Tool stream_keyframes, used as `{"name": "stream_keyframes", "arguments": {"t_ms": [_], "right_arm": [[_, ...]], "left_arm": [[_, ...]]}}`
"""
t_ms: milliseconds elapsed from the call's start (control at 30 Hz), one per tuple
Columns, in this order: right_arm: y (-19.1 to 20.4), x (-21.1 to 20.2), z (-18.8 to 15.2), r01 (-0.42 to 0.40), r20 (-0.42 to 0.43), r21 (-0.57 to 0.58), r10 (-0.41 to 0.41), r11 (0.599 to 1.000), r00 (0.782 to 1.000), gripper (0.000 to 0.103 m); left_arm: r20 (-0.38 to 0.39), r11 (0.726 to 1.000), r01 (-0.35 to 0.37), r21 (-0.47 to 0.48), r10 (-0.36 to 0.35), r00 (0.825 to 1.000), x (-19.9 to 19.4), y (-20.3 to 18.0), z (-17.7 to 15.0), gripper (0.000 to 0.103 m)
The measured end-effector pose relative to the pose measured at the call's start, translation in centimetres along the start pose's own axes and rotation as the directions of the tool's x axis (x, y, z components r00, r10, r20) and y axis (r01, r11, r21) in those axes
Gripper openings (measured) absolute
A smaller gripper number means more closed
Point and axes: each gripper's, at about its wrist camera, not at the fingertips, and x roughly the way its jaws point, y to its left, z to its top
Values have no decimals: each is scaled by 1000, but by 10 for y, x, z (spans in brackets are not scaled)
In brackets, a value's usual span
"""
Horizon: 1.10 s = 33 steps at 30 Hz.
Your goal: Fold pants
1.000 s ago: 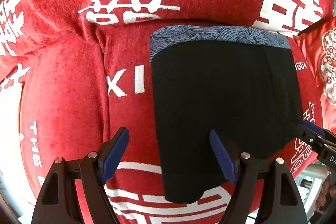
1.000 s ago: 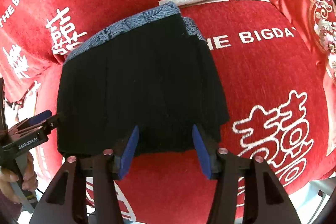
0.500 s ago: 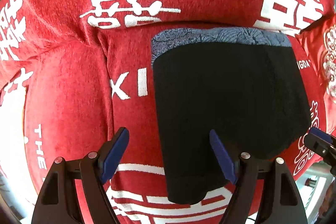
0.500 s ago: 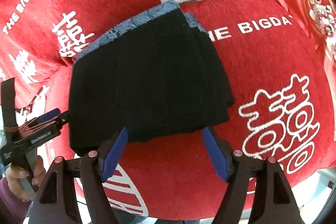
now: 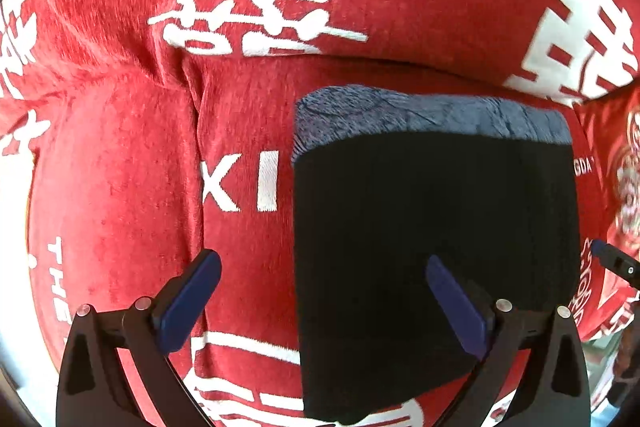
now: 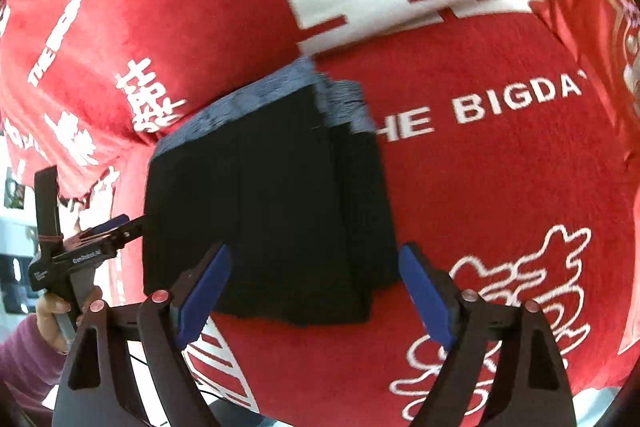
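The black pants (image 5: 432, 243) lie folded into a compact rectangle on the red sofa cover, with a blue-grey patterned waistband (image 5: 432, 117) along the far edge. They also show in the right wrist view (image 6: 272, 211). My left gripper (image 5: 320, 303) is open and empty, hovering over the pants' near left edge. My right gripper (image 6: 316, 291) is open and empty, above the pants' near edge. The left gripper also shows from the side in the right wrist view (image 6: 132, 225), beside the pants' left edge.
The red sofa cover (image 5: 120, 187) with white characters and lettering spreads under everything. A red embroidered cushion (image 6: 616, 39) sits at the right. The sofa's front edge and a bit of floor show low in the right wrist view (image 6: 600, 403).
Both grippers have drawn back from the pants. The right gripper has opened wider and lifted away from the near edge; the pants stay folded and still.
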Motion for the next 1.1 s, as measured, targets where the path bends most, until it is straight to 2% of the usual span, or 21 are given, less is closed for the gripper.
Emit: {"name": "stream_keyframes", "arguments": {"t_ms": [200,333,533,633,767,933,1100], "right_arm": [[-29,19,24,-73,-58,51,76,996,995,89],[-38,34,31,-122,-104,45,126,992,987,89],[-42,53,38,-253,-158,56,259,966,953,89],[-43,64,42,-300,-192,49,303,953,933,89],[-38,81,50,-381,-236,31,378,924,895,89],[-30,94,60,-416,-251,4,404,909,880,90],[-36,95,61,-433,-241,54,433,900,869,90]], "left_arm": [[-52,999,39,-23,-40,998,17,2,8,103],[-79,992,113,-48,-117,990,26,10,11,103],[-96,977,212,-28,-213,972,35,23,16,103],[-113,954,299,7,-297,948,40,19,18,103],[-127,934,355,28,-349,929,55,10,24,103],[-139,917,399,15,-393,909,69,2,30,103],[-132,918,397,8,-392,910,67,5,28,103]]}}
